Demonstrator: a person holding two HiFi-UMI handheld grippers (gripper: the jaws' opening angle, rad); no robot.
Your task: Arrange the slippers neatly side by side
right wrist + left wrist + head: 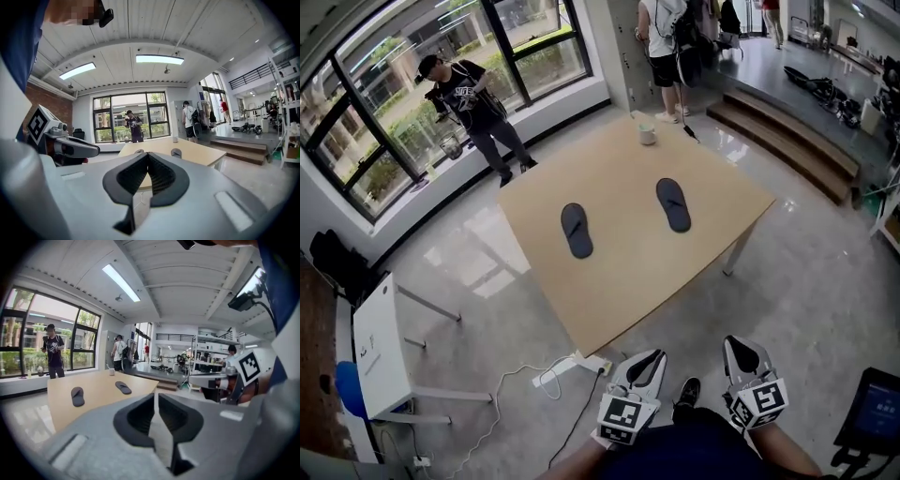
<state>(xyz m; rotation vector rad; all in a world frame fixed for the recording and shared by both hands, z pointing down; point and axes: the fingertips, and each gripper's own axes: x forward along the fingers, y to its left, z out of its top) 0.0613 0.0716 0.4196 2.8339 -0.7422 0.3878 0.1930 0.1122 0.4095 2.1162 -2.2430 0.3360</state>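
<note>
slippers (577, 230) (673, 204) apart on tan table (628, 277), glossy floor (811, 272); both claws (645, 360) (739, 347) closed, empty.

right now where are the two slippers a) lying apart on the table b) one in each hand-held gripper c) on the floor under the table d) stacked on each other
a, the slipper on the left and the slipper on the right both lie on the table with bare tabletop between them.

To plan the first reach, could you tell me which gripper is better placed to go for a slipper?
Probably left: the left gripper sits nearer the table corner and the nearer slipper than the right gripper; both are shut and empty.
</note>
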